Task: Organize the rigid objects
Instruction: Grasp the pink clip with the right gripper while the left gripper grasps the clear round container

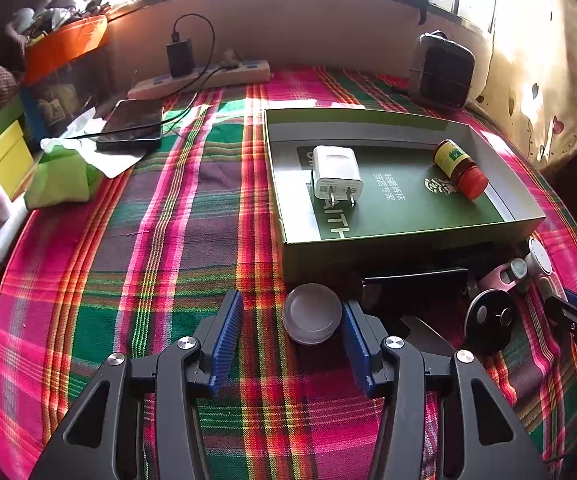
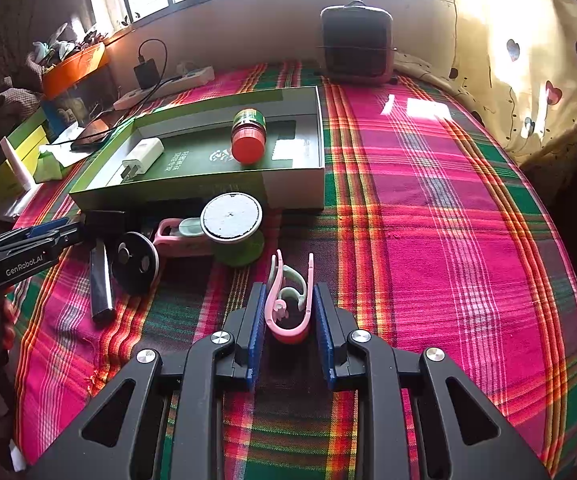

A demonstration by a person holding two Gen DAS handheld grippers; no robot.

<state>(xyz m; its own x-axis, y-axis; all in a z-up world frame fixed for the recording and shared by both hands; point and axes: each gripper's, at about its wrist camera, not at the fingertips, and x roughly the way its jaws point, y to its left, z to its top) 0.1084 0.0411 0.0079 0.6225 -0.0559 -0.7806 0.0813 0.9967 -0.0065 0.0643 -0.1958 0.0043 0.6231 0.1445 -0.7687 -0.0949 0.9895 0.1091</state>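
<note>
A soft plaid cloth [image 2: 428, 184] in pink, green and orange covers the whole surface. On it sits a shallow green cardboard box [image 1: 404, 240] with thin straight walls. Inside the box lie a white plastic charger [image 1: 336, 174] with two metal pins, and a small brown bottle [image 1: 458, 168] on its side, with a ribbed red cap and a yellow-green label.

The left gripper [image 1: 292, 320] has its ribbed blue pads wide apart. Between them lies a small round lid [image 1: 312, 314], clear and glossy, flat on the cloth. The lid is close to the right pad, but I cannot tell if they touch; the left pad is clearly away from it.

The right gripper [image 2: 288, 308] is clamped on a pink plastic clip [image 2: 288, 330], a smooth U-shaped piece with pale green curved parts inside. The pads press both its long sides, and the clip's closed end rests low near the cloth.

Just in front of the box are more things: a green spool [image 2: 231, 222] with a flat white round top, a black disc [image 2: 134, 258], a dark shiny bar [image 2: 100, 280] and another pink piece [image 2: 170, 236].
</note>
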